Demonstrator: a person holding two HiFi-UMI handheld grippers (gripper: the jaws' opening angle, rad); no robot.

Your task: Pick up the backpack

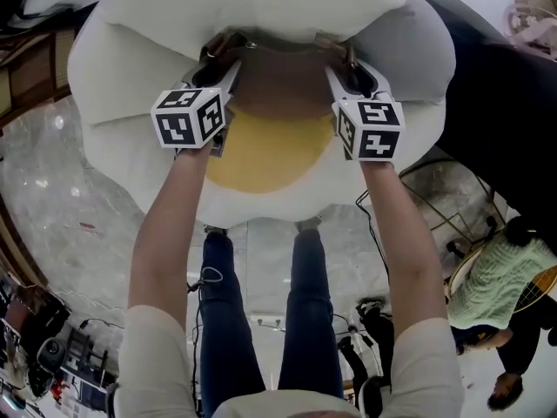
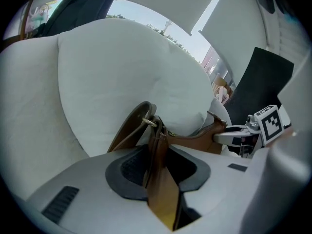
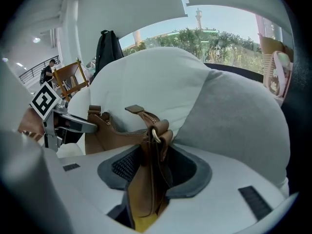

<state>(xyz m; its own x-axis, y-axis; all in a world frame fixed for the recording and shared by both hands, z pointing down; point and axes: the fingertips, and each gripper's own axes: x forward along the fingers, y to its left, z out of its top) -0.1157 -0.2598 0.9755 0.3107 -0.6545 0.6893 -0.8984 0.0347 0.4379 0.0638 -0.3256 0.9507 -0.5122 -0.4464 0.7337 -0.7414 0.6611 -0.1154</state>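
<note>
A brown leather backpack [image 1: 283,94] lies on a big white padded chair [image 1: 261,7], above a yellow cushion [image 1: 261,155]. My left gripper [image 1: 218,59] is at the bag's left end and my right gripper [image 1: 344,59] at its right end. In the left gripper view the left gripper [image 2: 158,165] has a fold of the backpack's [image 2: 195,138] leather and a strap ring between its pads. The right gripper [image 3: 151,169] likewise pinches the backpack's [image 3: 117,135] other end, by a ring and zip.
The chair's white back [image 2: 107,77] rises just behind the bag. A dark garment [image 1: 496,103] drapes the chair's right side. On the marble floor are a wire-frame stand [image 1: 452,207], cables and gear [image 1: 52,355], and a person in a green top [image 1: 505,277].
</note>
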